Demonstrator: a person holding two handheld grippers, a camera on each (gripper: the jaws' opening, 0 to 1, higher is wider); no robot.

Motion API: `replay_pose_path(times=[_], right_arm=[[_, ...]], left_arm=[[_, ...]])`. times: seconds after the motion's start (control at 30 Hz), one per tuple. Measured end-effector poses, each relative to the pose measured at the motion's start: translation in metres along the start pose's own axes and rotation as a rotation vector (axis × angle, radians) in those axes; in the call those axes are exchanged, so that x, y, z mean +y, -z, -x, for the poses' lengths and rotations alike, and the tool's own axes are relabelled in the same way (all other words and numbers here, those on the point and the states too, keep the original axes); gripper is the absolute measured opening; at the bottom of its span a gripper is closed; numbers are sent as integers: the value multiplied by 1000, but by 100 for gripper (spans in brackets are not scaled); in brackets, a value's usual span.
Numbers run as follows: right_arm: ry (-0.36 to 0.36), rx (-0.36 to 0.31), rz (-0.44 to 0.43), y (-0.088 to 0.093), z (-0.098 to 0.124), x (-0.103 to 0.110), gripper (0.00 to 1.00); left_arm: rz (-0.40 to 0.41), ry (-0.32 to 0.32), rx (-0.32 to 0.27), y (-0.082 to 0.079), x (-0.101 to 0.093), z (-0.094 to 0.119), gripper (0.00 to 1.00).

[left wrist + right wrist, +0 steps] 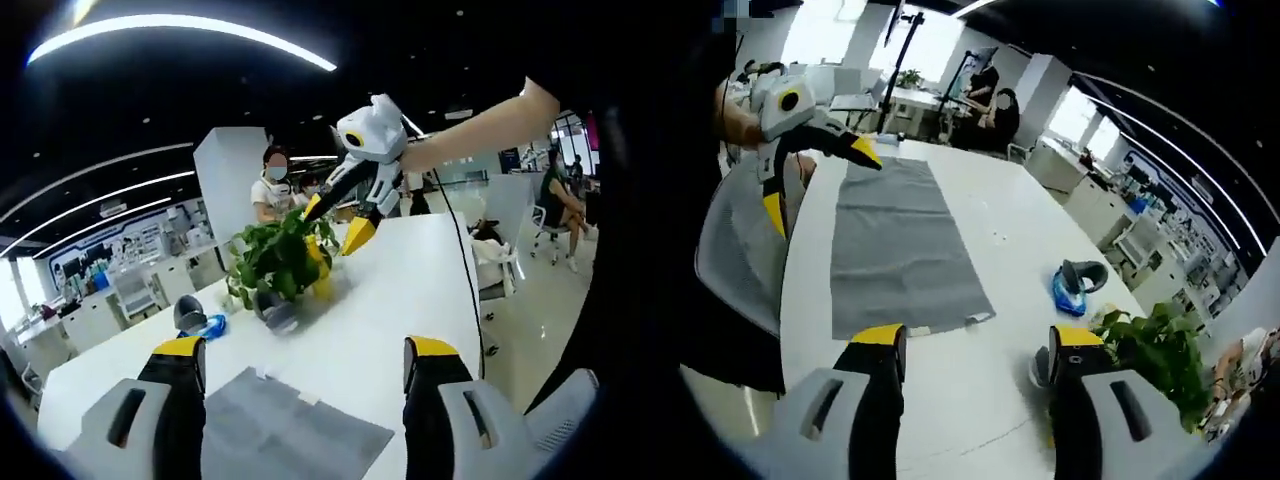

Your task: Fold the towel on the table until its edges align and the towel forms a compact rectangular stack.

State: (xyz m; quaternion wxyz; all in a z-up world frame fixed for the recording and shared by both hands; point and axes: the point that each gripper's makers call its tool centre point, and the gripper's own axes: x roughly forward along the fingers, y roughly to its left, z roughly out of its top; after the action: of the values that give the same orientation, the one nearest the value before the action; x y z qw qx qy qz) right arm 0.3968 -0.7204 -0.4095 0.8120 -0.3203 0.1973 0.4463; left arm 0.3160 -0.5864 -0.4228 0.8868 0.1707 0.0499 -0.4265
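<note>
A grey towel (pixel 900 250) lies spread flat on the white table (pixel 970 420), its long side running away from the right gripper view. My right gripper (pixel 978 340) is open and empty, held over the table just short of the towel's near edge. At the towel's far left side, above the table edge, my left gripper (pixel 820 185) is open with nothing between its fingers. In the left gripper view the towel (pixel 290 430) lies just beyond my open left gripper (pixel 305 350), and the right gripper (pixel 337 222) hangs open above the far part of the table (pixel 400 290).
A potted green plant (pixel 280 265) stands on the table past the towel, also seen as a plant (pixel 1150 350) at right. A blue and grey item (pixel 1075 285) lies beside it. A grey chair (pixel 735 250) is at the table's side. People sit at desks behind.
</note>
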Motion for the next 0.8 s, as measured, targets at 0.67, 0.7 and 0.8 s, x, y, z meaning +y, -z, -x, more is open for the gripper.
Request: replay_pose_path(times=[0.67,0.7,0.8], right_arm=[[54,-74,-317,17,-77,-32,54],[52,-73,-334,18,-83,-34,54],[39,-101,-424,14,-100,-37,53]], left_arm=[[-4,139,164,102,-49,-48,71],[-7,155,183,108,-52,-49,70],[-35,189,213,120,-61,-54,67]])
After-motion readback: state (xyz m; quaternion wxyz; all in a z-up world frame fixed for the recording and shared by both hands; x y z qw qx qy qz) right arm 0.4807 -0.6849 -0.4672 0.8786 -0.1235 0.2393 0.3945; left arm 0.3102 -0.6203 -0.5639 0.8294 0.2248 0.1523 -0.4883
